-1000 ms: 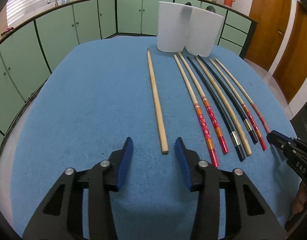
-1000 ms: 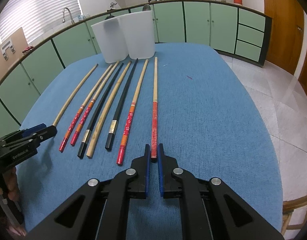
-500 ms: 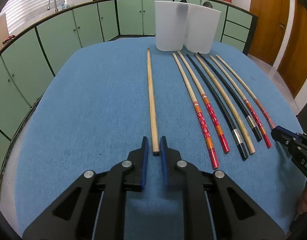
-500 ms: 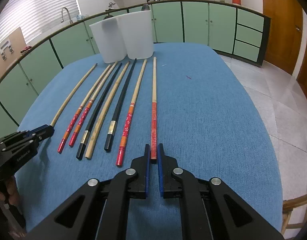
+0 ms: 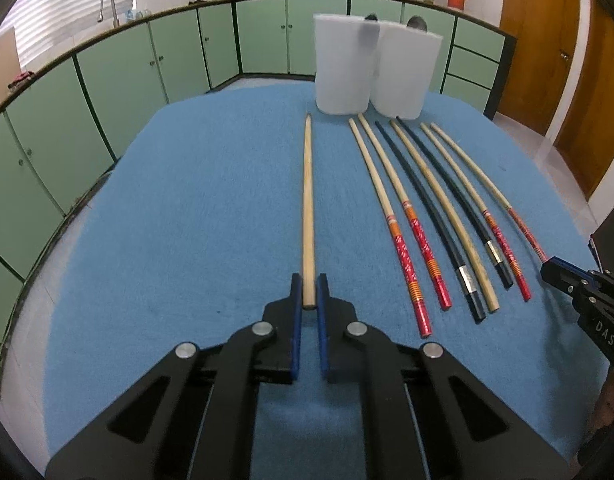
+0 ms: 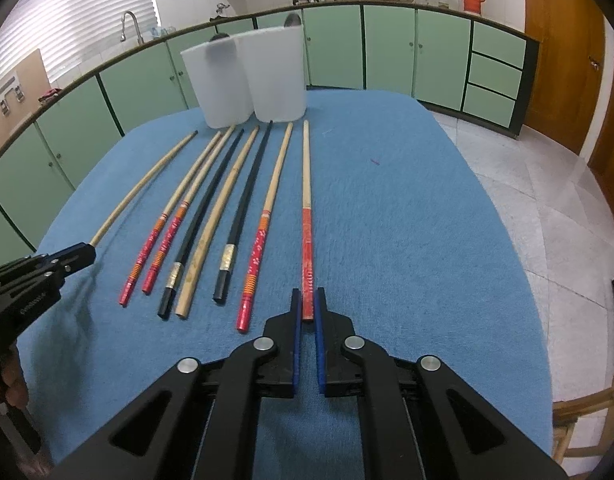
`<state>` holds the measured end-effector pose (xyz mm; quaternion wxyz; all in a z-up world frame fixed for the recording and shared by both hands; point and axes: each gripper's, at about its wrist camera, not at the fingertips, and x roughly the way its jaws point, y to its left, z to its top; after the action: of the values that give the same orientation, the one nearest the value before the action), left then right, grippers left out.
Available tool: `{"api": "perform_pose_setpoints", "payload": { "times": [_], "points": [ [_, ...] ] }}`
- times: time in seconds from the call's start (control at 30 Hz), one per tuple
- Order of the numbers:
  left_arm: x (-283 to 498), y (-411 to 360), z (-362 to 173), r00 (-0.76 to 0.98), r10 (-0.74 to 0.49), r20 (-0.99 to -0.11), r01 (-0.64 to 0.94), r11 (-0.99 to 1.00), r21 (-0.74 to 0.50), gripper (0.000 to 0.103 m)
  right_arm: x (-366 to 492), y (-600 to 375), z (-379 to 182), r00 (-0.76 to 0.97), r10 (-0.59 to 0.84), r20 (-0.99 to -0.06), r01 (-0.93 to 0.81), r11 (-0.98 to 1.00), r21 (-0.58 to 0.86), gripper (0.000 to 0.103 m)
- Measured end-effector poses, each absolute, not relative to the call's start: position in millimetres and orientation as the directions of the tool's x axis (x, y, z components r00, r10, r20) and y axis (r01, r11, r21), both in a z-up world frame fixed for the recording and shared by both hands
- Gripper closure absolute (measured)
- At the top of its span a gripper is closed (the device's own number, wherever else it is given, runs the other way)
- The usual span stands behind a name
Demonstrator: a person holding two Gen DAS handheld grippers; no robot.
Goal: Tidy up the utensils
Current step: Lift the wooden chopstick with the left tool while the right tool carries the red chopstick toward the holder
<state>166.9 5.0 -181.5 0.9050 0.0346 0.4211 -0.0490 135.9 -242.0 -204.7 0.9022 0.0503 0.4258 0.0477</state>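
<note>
Left gripper (image 5: 309, 294) clamps the plain chopstick's (image 5: 308, 200) near end; right gripper (image 6: 306, 306) clamps the red-handled chopstick (image 6: 306, 216), both lying toward the tabletop's (image 5: 187, 220) far edge.

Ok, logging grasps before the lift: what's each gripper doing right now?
Left gripper: shut on the plain wooden chopstick.
Right gripper: shut on the red-handled chopstick.

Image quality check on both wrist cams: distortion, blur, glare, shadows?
Left wrist view: heavy fisheye, cabinets bow, corners vignetted black; plain wooden chopstick in the left gripper is sharp; window blinds blown out. Right wrist view: same bowing; floor tiles show glare; soft shadow on the blue cloth beside the left gripper; red-handled chopstick crisp.
</note>
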Motion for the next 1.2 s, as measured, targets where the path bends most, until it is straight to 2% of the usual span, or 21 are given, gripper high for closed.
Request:
{"api": "perform_pose_setpoints", "payload": {
  "times": [0.2, 0.67, 0.93, 1.2],
  "points": [
    [157.0, 4.1, -151.0, 0.694, -0.057, -0.717, 0.136, 0.989, 0.052, 0.097, 129.6, -244.3, -176.5, 0.674, 0.131, -0.727, -0.060, 0.991, 0.123, 0.097],
    [159.3, 4.0, -67.2, 0.798, -0.129, -0.588, 0.166, 0.986, 0.009, 0.097, 133.0, -260.7, -95.6, 0.762, 0.156, -0.628, -0.081, 0.986, 0.146, 0.097],
    [171.4, 1.0, -30.9, 0.828, -0.154, -0.538, 0.181, 0.983, -0.003, 0.097, 145.2, -265.2, -47.9, 0.804, 0.168, -0.571, -0.109, 0.985, 0.135, 0.097],
    [185.7, -1.7, -5.8, 0.825, -0.211, -0.524, 0.219, 0.975, -0.047, 0.097, 161.7, -271.0, -22.8, 0.804, 0.202, -0.559, -0.148, 0.979, 0.140, 0.097]
  ]
}}
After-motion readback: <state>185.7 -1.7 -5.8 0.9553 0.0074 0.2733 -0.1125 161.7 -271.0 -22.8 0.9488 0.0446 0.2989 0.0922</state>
